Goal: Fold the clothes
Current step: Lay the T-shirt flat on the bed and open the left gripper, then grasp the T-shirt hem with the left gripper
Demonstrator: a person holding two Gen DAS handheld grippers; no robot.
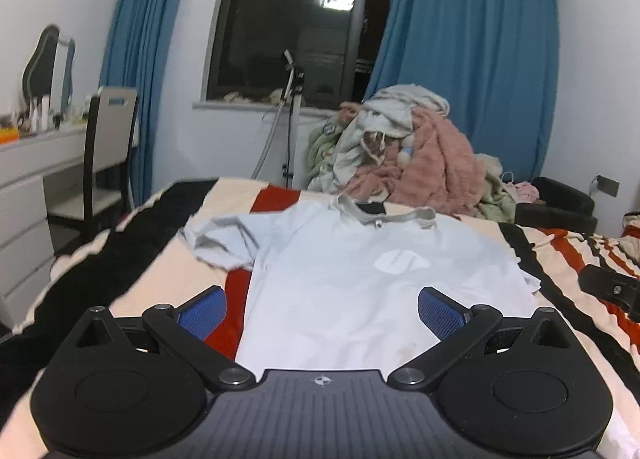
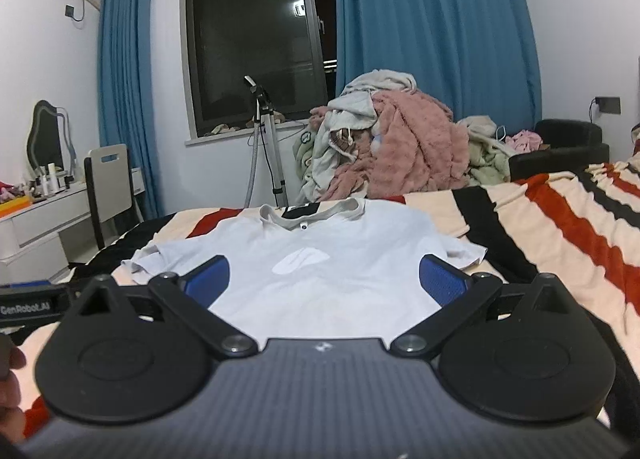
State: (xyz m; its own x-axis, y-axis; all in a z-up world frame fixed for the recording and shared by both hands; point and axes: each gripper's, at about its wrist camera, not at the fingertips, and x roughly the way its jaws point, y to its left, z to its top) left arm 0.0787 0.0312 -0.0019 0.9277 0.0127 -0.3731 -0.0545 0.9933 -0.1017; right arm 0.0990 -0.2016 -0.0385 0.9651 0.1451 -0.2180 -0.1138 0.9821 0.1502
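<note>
A pale blue T-shirt (image 1: 340,279) (image 2: 320,271) lies face up on the striped bed, its grey collar toward the window and a white logo (image 1: 398,261) on the chest. Its left sleeve (image 1: 220,239) is bunched and wrinkled. My left gripper (image 1: 322,309) hovers open over the shirt's lower hem, blue pads (image 1: 202,313) spread wide with nothing between them. My right gripper (image 2: 324,279) is likewise open above the shirt's lower part. The right gripper's black body (image 1: 612,289) shows at the right edge of the left wrist view, and the left gripper's body (image 2: 28,305) at the left edge of the right wrist view.
The striped red, black and cream blanket (image 2: 560,227) covers the bed. A heap of pink and grey clothes (image 1: 408,155) (image 2: 392,147) is piled beyond the collar. A tripod (image 2: 268,147), a chair (image 1: 104,147), a white dresser (image 1: 28,179) and a black armchair (image 2: 560,147) stand around. A hand (image 2: 10,383) is at the left edge.
</note>
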